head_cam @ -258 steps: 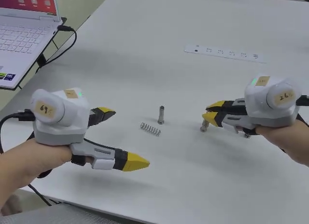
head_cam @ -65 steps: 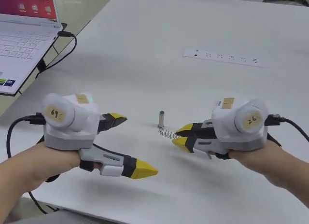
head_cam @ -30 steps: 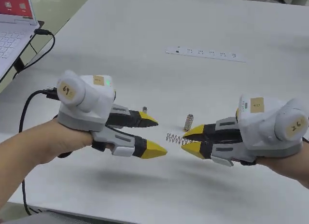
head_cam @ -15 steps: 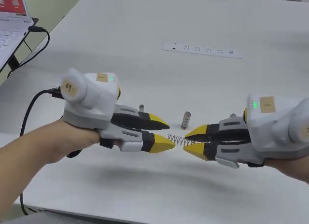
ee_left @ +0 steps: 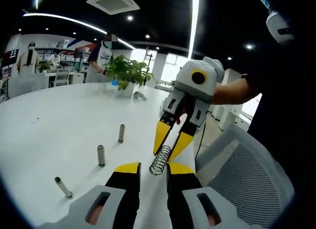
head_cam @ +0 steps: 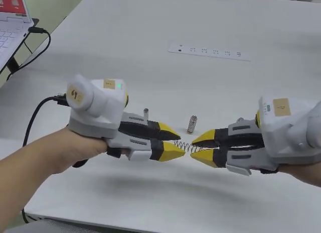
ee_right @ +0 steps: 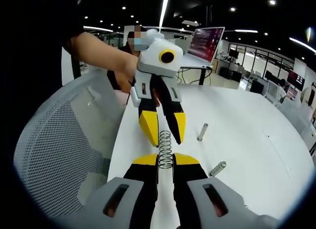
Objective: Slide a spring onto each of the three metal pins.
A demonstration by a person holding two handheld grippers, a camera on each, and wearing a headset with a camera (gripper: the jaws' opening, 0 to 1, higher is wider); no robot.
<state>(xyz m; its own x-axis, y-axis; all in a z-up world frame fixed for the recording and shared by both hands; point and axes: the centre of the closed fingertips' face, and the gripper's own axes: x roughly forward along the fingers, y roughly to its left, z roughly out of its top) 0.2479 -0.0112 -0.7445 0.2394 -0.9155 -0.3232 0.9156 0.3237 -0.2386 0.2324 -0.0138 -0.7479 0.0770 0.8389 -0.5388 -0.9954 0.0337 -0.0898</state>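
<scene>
So both grippers are up off the table (head_cam: 150, 52), pointing nose to nose, with the loose spring (head_cam: 185, 146) stretched sideways in the air between them. The right gripper (head_cam: 196, 147) has its fingers pinched on one end of the spring. The left gripper (head_cam: 176, 143) has its fingers sitting either side of the other end with just a narrow gap, and honestly I can't tell if they're actually squeezing it or only straddling it. Behind them on the table there's a bare pin (head_cam: 146, 114) standing upright, and to its right a pin with a spring on it (head_cam: 192, 124). The left gripper view shows a second sprung pin (ee_left: 121, 133) further back. A power strip (head_cam: 208, 50) lies further up the table, well apart from all this.
</scene>
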